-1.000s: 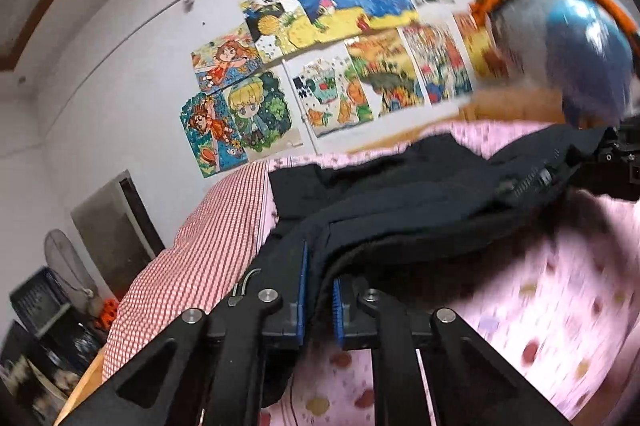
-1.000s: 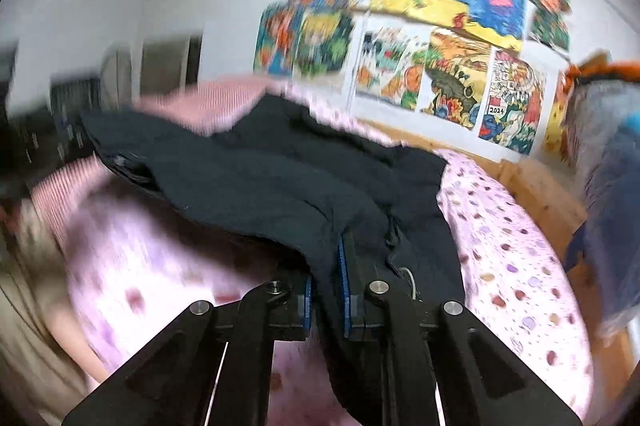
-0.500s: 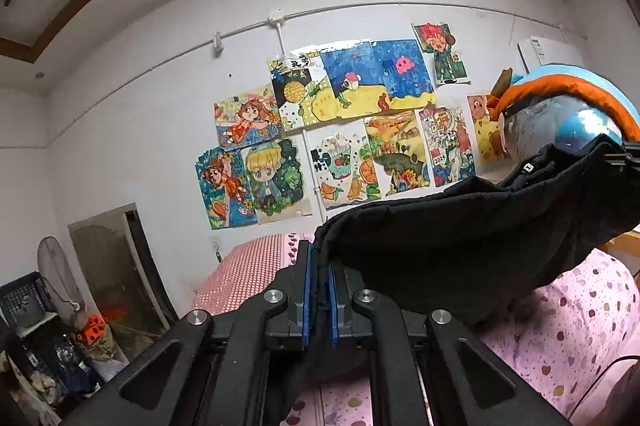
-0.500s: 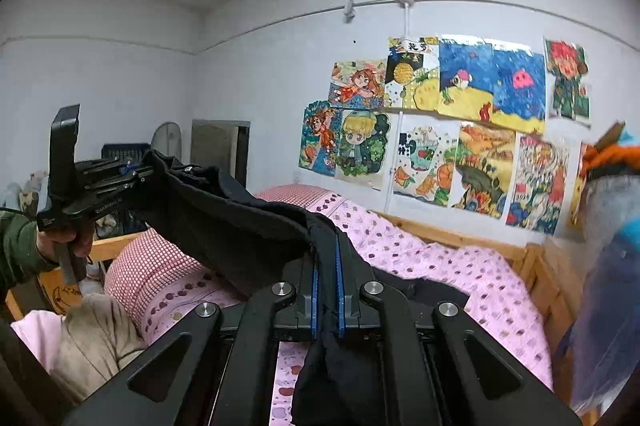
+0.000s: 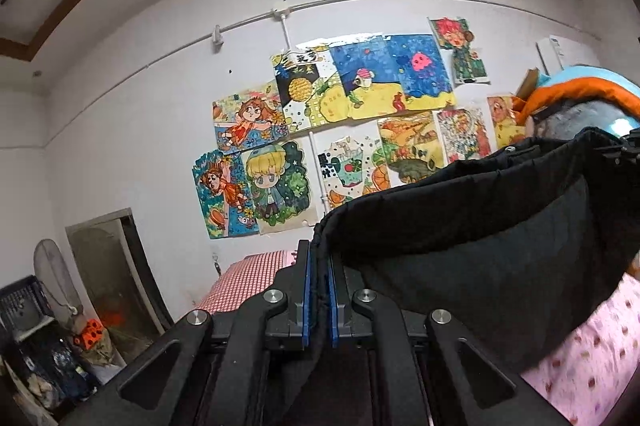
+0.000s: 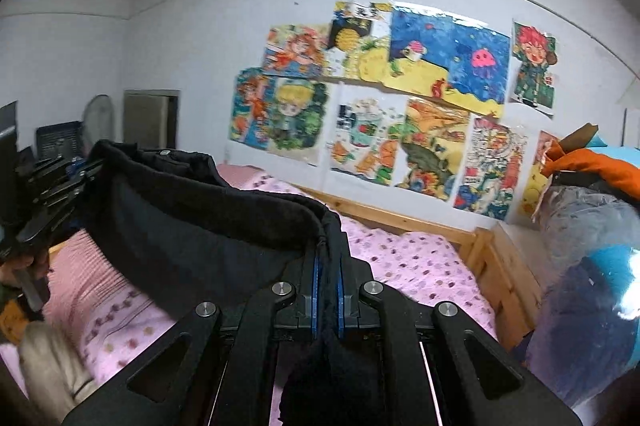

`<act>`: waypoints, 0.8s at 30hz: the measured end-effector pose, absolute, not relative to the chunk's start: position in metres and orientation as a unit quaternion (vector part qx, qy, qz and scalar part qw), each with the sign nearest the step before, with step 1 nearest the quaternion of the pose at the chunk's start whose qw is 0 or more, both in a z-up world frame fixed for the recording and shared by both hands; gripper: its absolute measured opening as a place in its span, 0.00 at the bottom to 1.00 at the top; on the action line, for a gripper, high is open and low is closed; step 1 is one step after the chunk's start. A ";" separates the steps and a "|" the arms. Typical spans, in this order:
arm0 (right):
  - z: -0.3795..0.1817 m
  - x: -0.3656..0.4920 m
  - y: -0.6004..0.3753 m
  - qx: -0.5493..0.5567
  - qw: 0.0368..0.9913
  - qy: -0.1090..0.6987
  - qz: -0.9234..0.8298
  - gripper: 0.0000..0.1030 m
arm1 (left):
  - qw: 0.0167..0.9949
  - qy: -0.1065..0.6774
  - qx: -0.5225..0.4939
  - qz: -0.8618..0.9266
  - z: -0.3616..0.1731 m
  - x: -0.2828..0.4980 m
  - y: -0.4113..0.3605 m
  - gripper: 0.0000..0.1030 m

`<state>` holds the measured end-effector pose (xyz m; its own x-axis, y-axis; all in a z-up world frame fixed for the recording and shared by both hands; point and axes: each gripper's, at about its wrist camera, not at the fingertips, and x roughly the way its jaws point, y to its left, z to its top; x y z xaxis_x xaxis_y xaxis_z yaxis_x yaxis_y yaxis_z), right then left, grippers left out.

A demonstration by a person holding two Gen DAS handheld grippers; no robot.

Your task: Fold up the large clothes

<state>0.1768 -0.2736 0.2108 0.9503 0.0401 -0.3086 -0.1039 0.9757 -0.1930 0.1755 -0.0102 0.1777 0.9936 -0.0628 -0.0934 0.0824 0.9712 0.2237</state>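
Left gripper (image 5: 318, 296) and right gripper (image 6: 328, 296): jaws clamped on black garment (image 5: 480, 226) edge, fabric stretched between them above bed (image 6: 408, 258)

my view: wooden-framed bed (image 6: 486, 258) | pink dotted sheet (image 6: 404, 262) over it | red checked cover (image 5: 248, 276) at far end

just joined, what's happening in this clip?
A person holds a claw in each hand, folding clothes. The left claw and right claw are each shut on one end of a black garment, which hangs stretched between them in the air above the pink bed. No fold is made yet.
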 end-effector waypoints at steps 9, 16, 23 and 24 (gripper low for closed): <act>0.201 0.263 -0.271 -0.121 0.983 0.140 -0.009 0.06 | 0.983 0.071 0.170 0.007 0.170 0.272 -0.048 0.07; 0.167 0.323 -0.284 -0.135 0.978 0.156 -0.007 0.06 | 0.975 0.104 0.198 0.004 0.147 0.326 -0.071 0.07; 0.127 0.365 -0.291 -0.134 0.975 0.178 0.005 0.06 | 0.962 0.127 0.240 0.006 0.117 0.367 -0.085 0.07; 0.120 0.370 -0.290 -0.139 0.974 0.179 0.004 0.06 | 0.960 0.132 0.245 0.007 0.110 0.373 -0.087 0.07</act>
